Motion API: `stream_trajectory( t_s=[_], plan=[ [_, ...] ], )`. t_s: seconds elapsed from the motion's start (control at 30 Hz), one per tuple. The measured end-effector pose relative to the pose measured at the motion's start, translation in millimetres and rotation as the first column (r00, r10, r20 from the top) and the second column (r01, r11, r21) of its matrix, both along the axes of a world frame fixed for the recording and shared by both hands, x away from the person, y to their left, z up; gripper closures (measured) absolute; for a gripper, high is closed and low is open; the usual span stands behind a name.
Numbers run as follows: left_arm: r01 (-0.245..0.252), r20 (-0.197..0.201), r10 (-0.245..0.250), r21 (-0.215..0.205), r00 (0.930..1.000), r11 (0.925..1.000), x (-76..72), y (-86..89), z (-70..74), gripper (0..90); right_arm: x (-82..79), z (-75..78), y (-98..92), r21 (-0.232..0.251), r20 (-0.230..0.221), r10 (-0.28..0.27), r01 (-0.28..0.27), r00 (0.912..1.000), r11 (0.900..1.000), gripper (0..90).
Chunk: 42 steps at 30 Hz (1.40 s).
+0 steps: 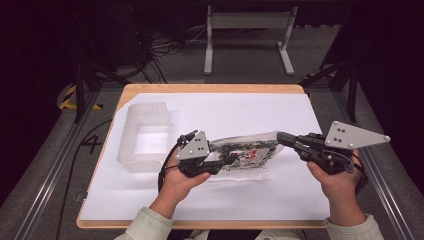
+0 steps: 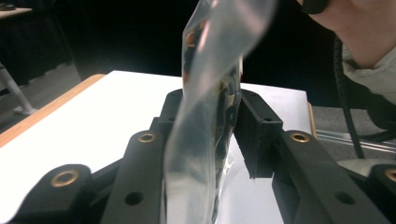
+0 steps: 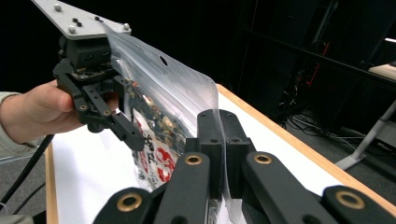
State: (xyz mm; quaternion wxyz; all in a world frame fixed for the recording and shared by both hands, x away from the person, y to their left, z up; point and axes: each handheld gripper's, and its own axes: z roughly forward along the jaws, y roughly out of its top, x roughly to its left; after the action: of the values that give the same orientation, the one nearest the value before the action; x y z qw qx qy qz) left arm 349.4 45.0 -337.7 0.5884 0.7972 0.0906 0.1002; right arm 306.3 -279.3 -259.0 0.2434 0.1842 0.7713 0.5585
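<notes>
- left gripper (image 1: pixel 220 161): jaws closed narrow on left end of clear bag (image 1: pixel 247 152), film pinched between them in left gripper view (image 2: pixel 205 140)
- right gripper (image 1: pixel 282 138): jaws clamped tight on bag's right edge, seen in right gripper view (image 3: pixel 223 154)
- bag: transparent plastic, printed red/black contents, hang hole near top edge, stretched between both grippers over white sheet (image 1: pixel 280 195) on bench (image 1: pixel 210 88)
- translucent bin (image 1: pixel 144 136) left of bag, apart
</notes>
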Motion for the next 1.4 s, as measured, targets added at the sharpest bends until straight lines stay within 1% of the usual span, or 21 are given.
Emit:
stream_trajectory(
  t_s=[0.07, 0.13, 0.2, 0.27, 0.3, 0.37, 0.5, 0.6, 0.63, 0.67, 0.7, 0.73, 0.77, 0.83, 1.0, 1.1, 1.23, 1.3, 1.4],
  plan=[
    [0.020, -0.009, -0.020, 0.002, 0.9998, 0.9998, -0.4, -0.2, 0.1, 68.8, 0.9, -0.4, -0.6, 0.001, 0.001, -0.006, 0.006, 1.0000, 1.000, 89.5],
    [0.027, -0.011, -0.027, 0.007, 0.9996, 0.9996, -1.0, -0.8, 0.4, 70.6, 2.4, -1.3, -1.5, 0.003, -0.001, -0.015, 0.015, 0.9999, 1.000, 88.6],
    [0.029, -0.009, -0.029, 0.011, 0.9995, 0.9995, -1.5, -1.1, 0.7, 71.4, 4.0, -2.1, -2.6, 0.011, -0.006, -0.019, 0.019, 0.9998, 1.000, 87.7],
    [0.031, -0.009, -0.031, 0.010, 0.9995, 0.9995, -1.6, -1.0, 0.9, 71.8, 4.7, -2.6, -2.9, 0.015, -0.004, -0.022, 0.022, 0.9997, 1.000, 86.2],
    [0.026, 0.000, -0.026, 0.010, 0.9997, 0.9996, -1.8, -0.7, 1.3, 71.9, 4.8, -2.6, -2.9, 0.017, -0.003, -0.024, 0.024, 0.9997, 1.000, 85.5],
    [0.024, -0.002, -0.024, 0.009, 0.9997, 0.9997, -2.3, -0.6, 1.4, 72.0, 4.9, -2.6, -2.9, 0.019, -0.002, -0.026, 0.026, 0.9997, 0.999, 84.4],
    [0.009, 0.000, -0.009, 0.009, 1.0000, 0.9999, -2.0, 0.1, 1.7, 72.3, 6.6, -2.5, -4.1, 0.031, -0.018, -0.028, 0.028, 0.9995, 0.999, 75.8],
    [-0.001, -0.002, 0.001, 0.012, 1.0000, 0.9999, -1.5, 1.0, 1.8, 72.4, 8.4, -3.0, -4.9, 0.030, -0.027, -0.048, 0.049, 0.9985, 0.998, 68.3],
    [-0.002, -0.005, 0.002, 0.010, 1.0000, 0.9999, -1.6, 1.6, 2.0, 72.4, 9.1, -2.9, -5.6, 0.041, -0.033, -0.050, 0.051, 0.9982, 0.998, 64.5],
    [-0.003, 0.000, 0.003, 0.009, 1.0000, 1.0000, -1.3, 2.3, 2.5, 72.5, 9.3, -2.5, -6.6, 0.050, -0.034, -0.056, 0.058, 0.9979, 0.997, 61.1],
    [-0.006, -0.008, 0.006, 0.003, 0.9999, 1.0000, -1.7, 2.9, 2.7, 72.5, 9.3, -2.1, -7.6, 0.060, -0.033, -0.058, 0.060, 0.9977, 0.996, 57.6],
    [-0.010, -0.002, 0.010, 0.001, 0.9999, 0.9999, -1.0, 4.0, 3.3, 72.5, 9.3, -1.6, -8.7, 0.070, -0.034, -0.060, 0.062, 0.9976, 0.996, 54.2],
    [-0.016, -0.007, 0.016, -0.003, 0.9998, 0.9999, -1.0, 5.1, 3.7, 72.5, 9.3, -1.1, -10.0, 0.080, -0.035, -0.066, 0.069, 0.9972, 0.994, 51.0],
    [-0.024, -0.007, 0.024, -0.014, 0.9997, 0.9996, 0.2, 8.7, 5.6, 72.6, 9.0, -0.2, -14.1, 0.104, -0.035, -0.077, 0.080, 0.9964, 0.991, 47.1],
    [-0.036, -0.009, 0.035, -0.041, 0.9993, 0.9985, 1.6, 16.9, 10.8, 72.6, 10.3, -0.7, -20.0, 0.115, -0.050, -0.094, 0.099, 0.9944, 0.988, 45.7],
    [-0.047, 0.007, 0.048, -0.054, 0.9988, 0.9974, 3.3, 24.4, 15.6, 72.5, 12.7, -2.9, -23.1, 0.112, -0.063, -0.103, 0.109, 0.9927, 0.988, 45.7],
    [-0.072, -0.002, 0.072, -0.085, 0.9974, 0.9938, 5.7, 35.4, 21.1, 72.6, 15.7, -7.0, -25.8, 0.105, -0.085, -0.117, 0.126, 0.9895, 0.987, 45.8],
    [-0.080, 0.005, 0.081, -0.094, 0.9967, 0.9923, 7.1, 41.1, 23.7, 72.6, 16.5, -8.9, -27.0, 0.103, -0.092, -0.120, 0.129, 0.9885, 0.986, 45.8],
    [-0.096, 0.002, 0.097, -0.109, 0.9953, 0.9893, 8.5, 48.7, 27.6, 72.6, 18.1, -12.4, -29.5, 0.092, -0.108, -0.131, 0.141, 0.9854, 0.986, 45.8]
  ],
)
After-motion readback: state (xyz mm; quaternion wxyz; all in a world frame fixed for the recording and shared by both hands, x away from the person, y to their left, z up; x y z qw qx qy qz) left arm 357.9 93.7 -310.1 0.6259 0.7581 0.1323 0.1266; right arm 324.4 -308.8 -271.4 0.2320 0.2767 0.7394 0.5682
